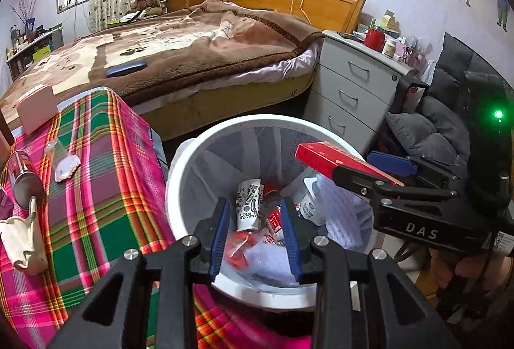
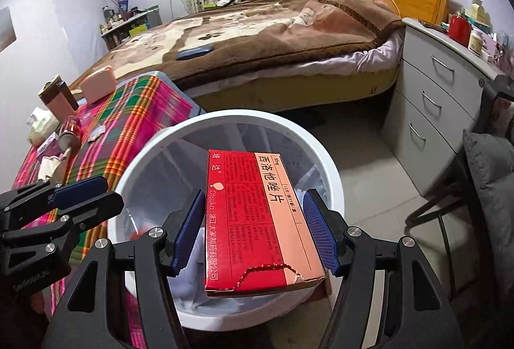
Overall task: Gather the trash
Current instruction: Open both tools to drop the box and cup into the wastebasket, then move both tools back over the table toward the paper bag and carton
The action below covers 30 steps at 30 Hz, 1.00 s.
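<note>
White round plastic bin (image 2: 324, 156), bag-lined, holding paper cups and wrappers. Over it: right hand-held gripper (image 2: 253, 233) clamped on a flat red cardboard medicine box (image 2: 257, 220); left hand-held gripper (image 1: 255, 233), nearly closed, empty. Left of bin: plaid-clothed bench (image 1: 106, 175) with lying can (image 1: 24, 178), crumpled paper (image 1: 22, 239). Behind: bed (image 1: 192, 50).

Red box (image 2: 257, 220) hides much of the bin (image 2: 324, 162) interior; small print on it unreadable (too fine); bin's near rim hidden behind right gripper (image 2: 253, 230).

Bin (image 2: 154, 137) mouth open, hemmed by table (image 2: 144, 111) and drawers (image 2: 427, 111).
</note>
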Available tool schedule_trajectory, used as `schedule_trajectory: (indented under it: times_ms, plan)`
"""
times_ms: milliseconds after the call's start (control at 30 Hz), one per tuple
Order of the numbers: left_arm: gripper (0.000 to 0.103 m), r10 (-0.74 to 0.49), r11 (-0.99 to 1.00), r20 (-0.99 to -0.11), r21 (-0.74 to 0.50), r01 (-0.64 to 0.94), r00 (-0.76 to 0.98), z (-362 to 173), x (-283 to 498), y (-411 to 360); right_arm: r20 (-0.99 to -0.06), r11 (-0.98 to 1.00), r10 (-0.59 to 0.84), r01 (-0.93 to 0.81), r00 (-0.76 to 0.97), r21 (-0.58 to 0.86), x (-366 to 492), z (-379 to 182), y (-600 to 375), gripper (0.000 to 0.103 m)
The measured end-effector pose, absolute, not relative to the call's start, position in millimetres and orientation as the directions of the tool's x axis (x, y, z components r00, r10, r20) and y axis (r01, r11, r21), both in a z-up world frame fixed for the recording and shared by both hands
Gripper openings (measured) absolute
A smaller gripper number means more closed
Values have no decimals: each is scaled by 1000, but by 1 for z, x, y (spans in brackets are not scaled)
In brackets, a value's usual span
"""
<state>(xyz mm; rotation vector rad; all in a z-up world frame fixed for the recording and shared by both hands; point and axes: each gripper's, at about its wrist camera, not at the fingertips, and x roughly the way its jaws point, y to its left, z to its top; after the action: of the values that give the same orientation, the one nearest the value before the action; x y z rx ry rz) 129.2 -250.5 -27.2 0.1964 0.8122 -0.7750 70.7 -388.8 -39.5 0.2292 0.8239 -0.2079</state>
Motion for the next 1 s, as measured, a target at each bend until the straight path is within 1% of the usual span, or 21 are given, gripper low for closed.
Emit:
schedule_trajectory:
  times_ms: [200,267,300,333,533,667,1000]
  plan:
    - [35,-544,716,-721,-132,686,429,-30,130,-253,-751,947,-79,286,655,150,73,-43,-397,65]
    - [40,-542,718,-722,-131,684,431,-30,131,-252,-749,944,-71,287,659,162,72,-43,-399,65]
    - [44,-541,720,-721,-132,681,433,-30,131,-251,-748,944,-74,288,660,162,72,-42,-399,65]
    - [45,-541,723,-720,-134,677,435,-30,132,-250,-747,943,-81,293,660,157,71,-42,-399,65]
    - [45,-551,725,-708,-144,674,442,-25,129,-240,-732,938,-60,289,678,190,70,-39,-400,65]
    - [45,-548,734,-703,-144,663,454,-21,130,-233,-731,942,-75,290,678,172,69,-36,-396,65]
    - [46,-528,772,-682,-138,620,506,-7,130,-200,-699,943,-76,279,712,181,63,-21,-383,65]
